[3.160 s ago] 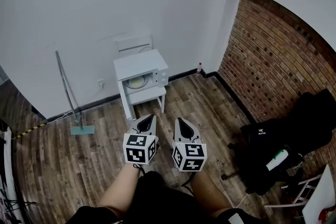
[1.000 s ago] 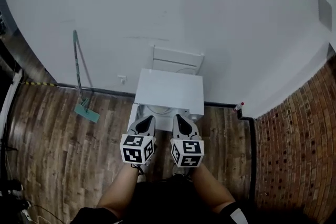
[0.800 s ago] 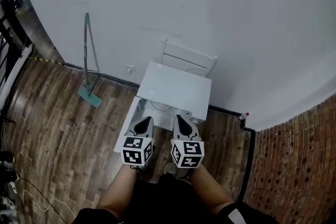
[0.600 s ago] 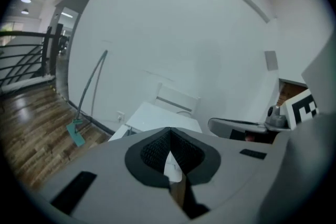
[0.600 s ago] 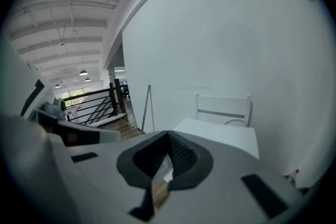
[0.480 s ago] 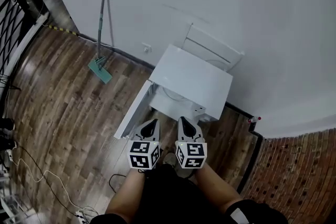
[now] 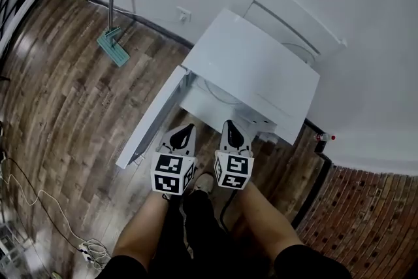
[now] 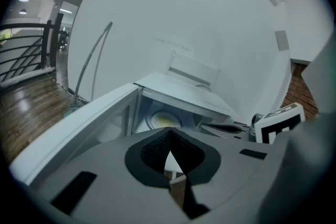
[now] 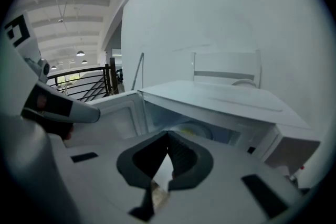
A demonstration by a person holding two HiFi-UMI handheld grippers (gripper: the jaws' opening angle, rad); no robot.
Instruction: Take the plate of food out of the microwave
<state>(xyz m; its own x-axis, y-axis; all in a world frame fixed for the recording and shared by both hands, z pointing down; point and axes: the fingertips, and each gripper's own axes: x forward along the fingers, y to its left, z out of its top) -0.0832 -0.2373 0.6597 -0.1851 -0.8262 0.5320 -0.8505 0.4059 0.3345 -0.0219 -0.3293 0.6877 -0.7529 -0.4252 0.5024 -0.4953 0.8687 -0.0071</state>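
The left tongs [image 7: 188,130] and the right tongs [image 7: 230,126] were each pressed together and empty. The plate of food [image 8: 164,121] sat inside the open microwave [image 7: 258,65], straight ahead of both, with neither clearly nearer.

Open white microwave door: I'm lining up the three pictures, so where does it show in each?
Head view: the open white microwave door, centre-left, slanting down toward the lower left.
Left gripper view: a long pale band across the left half.
Right gripper view: just left of centre.
Shared landmark: the microwave's flat white top.
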